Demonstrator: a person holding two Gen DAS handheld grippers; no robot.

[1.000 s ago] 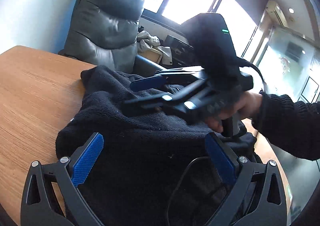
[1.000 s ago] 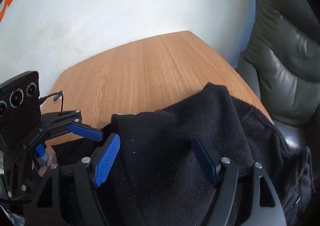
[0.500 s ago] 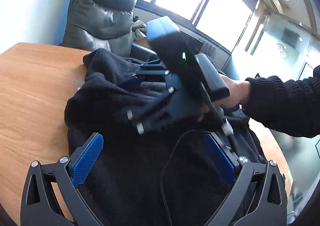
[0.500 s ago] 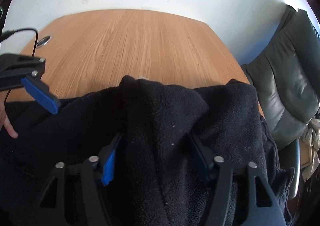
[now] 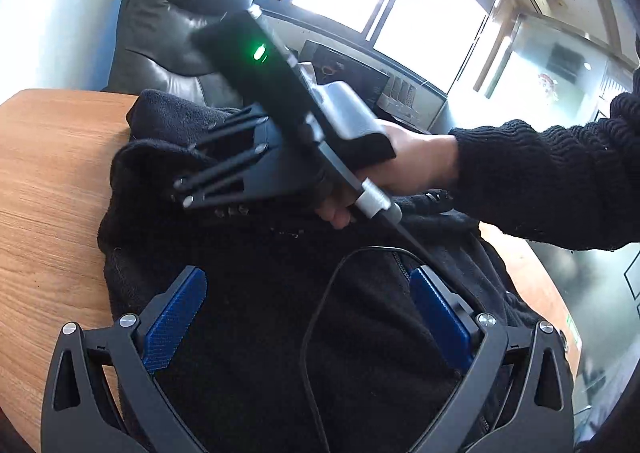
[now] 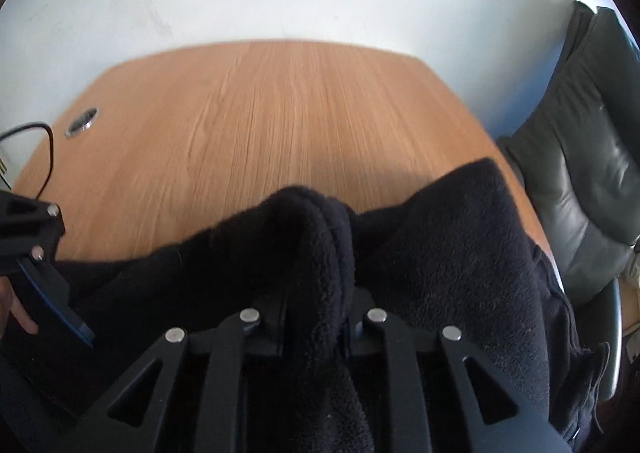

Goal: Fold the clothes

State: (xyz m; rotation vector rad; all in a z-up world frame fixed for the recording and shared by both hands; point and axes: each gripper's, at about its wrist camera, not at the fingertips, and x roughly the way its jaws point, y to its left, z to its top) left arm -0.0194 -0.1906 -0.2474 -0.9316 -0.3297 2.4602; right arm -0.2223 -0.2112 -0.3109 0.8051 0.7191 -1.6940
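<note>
The black fleece (image 6: 420,253) lies bunched on the desk (image 6: 280,113) near the leather chair (image 6: 580,173). The right claw (image 6: 316,317) is closing on a raised ridge; pinch both layers fully before lifting. The left claw (image 5: 308,325) gapes empty above the fleece.

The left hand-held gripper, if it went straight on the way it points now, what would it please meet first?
Most likely the black fleece lying between its open pads: the left hand-held gripper tilts down at it. The right hand-held gripper lies further along, though depth is unclear.
</note>
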